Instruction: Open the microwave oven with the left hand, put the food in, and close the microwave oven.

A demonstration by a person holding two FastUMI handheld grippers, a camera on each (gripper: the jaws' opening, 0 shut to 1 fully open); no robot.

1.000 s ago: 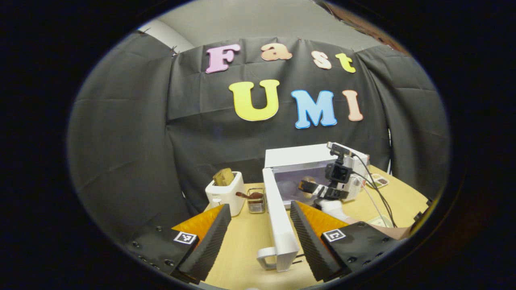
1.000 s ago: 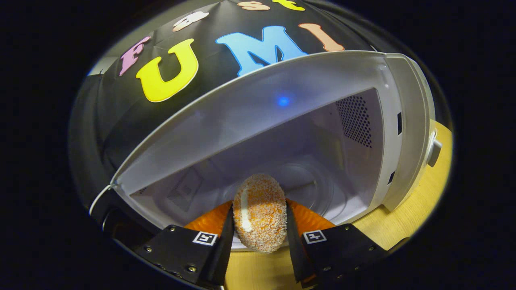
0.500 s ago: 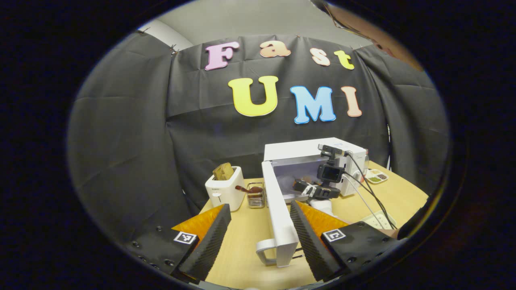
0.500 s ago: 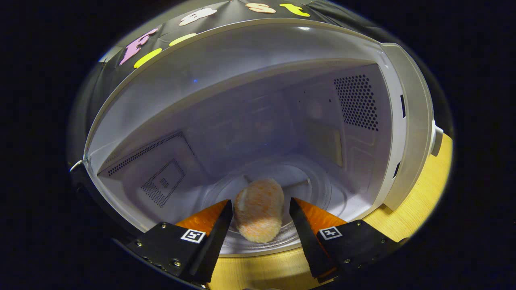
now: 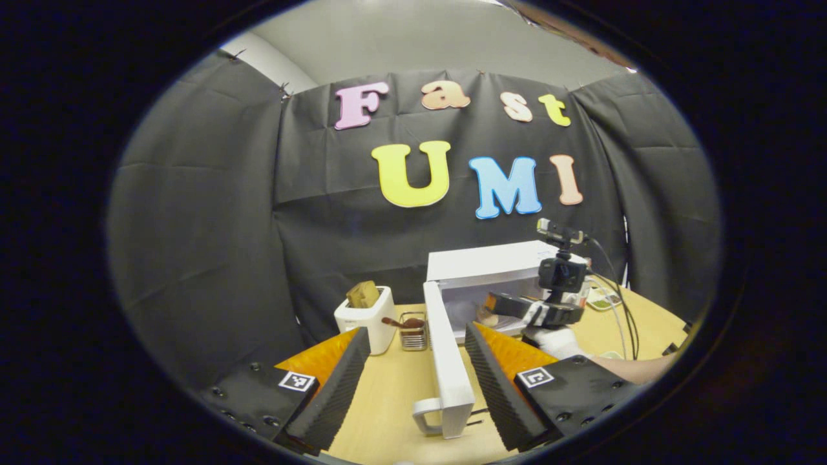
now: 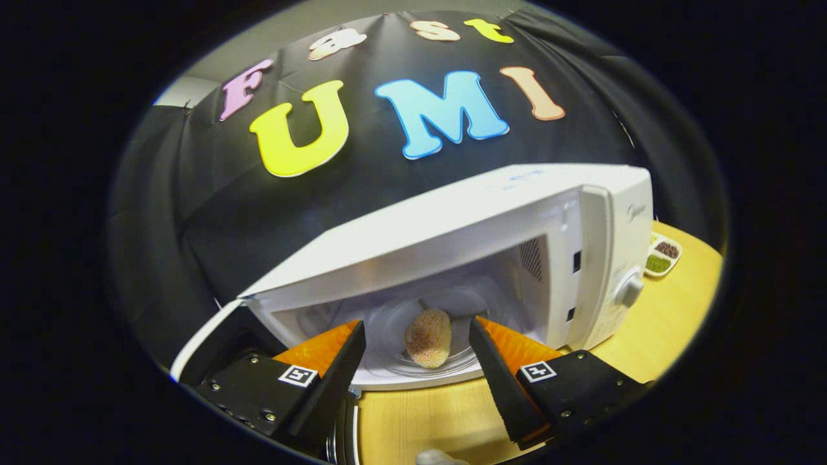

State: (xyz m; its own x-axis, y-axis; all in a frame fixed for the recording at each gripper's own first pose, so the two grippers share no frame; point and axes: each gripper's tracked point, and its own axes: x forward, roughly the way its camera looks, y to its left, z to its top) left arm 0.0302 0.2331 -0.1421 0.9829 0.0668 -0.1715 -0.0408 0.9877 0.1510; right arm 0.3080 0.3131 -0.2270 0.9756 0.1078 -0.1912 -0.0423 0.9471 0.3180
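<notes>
Lying on microwave (image 6: 491,213) turntable: food (image 6: 428,336); both grippers' jaws wide apart, empty; door (image 5: 446,361) edge-on.

Even indoor light; the white box-shaped microwave oven (image 6: 452,219) glares slightly, fisheye edges bend, and its cavity looks perhaps dim.

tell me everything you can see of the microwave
The microwave is a white, boxy oven of smooth plastic look, standing on the wooden table before the black cloth wall. Its door stands wide open on the left hinge, with a loop handle at its free end. Inside, pale walls carry a perforated vent, and a breaded croquette lies on the round glass plate. A knob sits on the right control panel. Neither gripper touches it.
</notes>
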